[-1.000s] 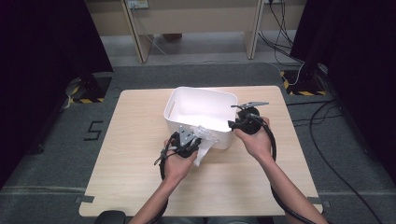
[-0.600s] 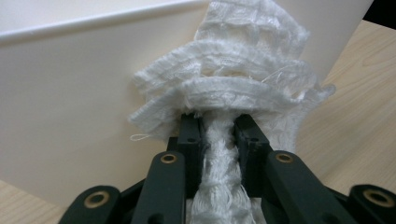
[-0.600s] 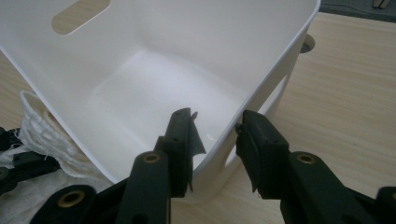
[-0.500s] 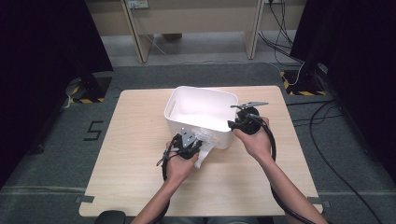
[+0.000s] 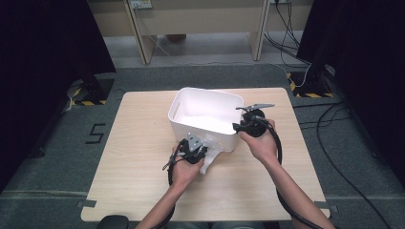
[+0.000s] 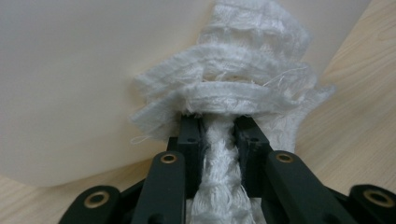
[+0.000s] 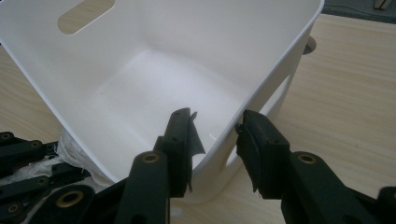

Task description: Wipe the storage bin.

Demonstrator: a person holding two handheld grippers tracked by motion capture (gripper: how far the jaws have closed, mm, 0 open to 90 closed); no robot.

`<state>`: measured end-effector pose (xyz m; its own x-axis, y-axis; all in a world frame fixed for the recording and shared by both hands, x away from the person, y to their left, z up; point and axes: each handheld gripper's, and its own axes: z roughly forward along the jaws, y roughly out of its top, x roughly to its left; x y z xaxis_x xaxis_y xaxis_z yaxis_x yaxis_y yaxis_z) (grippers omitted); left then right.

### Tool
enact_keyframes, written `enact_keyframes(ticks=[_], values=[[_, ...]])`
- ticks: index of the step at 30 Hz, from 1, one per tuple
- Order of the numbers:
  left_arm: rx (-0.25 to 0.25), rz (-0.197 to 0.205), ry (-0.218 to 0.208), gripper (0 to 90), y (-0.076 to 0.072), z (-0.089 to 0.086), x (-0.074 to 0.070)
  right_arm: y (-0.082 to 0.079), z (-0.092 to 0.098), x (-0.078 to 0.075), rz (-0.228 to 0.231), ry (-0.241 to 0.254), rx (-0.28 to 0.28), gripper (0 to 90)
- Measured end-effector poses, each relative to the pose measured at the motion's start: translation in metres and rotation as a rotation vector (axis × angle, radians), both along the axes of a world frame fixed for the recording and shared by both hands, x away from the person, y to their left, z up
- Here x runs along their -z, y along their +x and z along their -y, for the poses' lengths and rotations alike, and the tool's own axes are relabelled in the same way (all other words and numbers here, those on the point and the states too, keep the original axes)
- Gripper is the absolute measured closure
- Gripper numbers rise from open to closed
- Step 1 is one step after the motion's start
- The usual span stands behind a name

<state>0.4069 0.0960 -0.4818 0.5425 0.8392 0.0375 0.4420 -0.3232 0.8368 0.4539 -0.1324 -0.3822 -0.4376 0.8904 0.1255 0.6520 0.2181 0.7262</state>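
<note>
In the high view the left gripper (image 5: 193, 149) and its hand covered most of the white cloth (image 5: 208, 162), so only a crumpled flap showed below the bin, and the right gripper's (image 5: 249, 125) jaws were lost behind its own black body; how the cloth was folded could not be made out. The pale wooden tabletop (image 5: 133, 157) stood on grey carpet, with dark curtains at 9 and 3 o'clock, wooden furniture legs at 12 o'clock and cables trailing at 2 o'clock. The white plastic bin (image 5: 203, 107) sat near the tabletop's centre, slightly toward 12 o'clock. In the left gripper view the jaws were pressed nearly together, pinching a twisted strand of the cloth (image 6: 219, 154), whose bunched folds lay against the bin's outer wall (image 6: 84, 70) at the bin's 6 o'clock side. In the right gripper view the jaws were part spread astride the bin's rim (image 7: 261, 88) at its 4 o'clock corner, one inside and one outside; whether the pads pressed the wall could not be told
</note>
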Motion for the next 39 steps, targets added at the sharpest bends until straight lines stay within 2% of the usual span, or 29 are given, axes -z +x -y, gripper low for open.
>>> enact_keyframes(ticks=[10, 20, 31, 38, 39], values=[[-0.005, -0.030, 0.010, 75.2, 0.002, 0.002, 0.014, -0.001, 0.000, 0.000, 0.008, -0.012, -0.007, 64.3], [-0.008, -0.037, 0.007, 75.2, 0.002, 0.002, 0.015, -0.001, 0.000, 0.000, 0.006, -0.006, -0.004, 64.3], [-0.006, -0.035, -0.004, 75.3, 0.001, 0.003, 0.010, 0.000, 0.001, 0.001, 0.005, 0.003, -0.001, 64.3], [0.006, -0.013, -0.018, 75.3, -0.002, 0.005, -0.001, -0.001, 0.001, 0.001, 0.005, 0.005, 0.000, 64.3], [0.009, 0.001, -0.022, 75.2, -0.003, 0.006, -0.006, -0.001, 0.001, 0.001, 0.006, 0.006, 0.000, 64.3]])
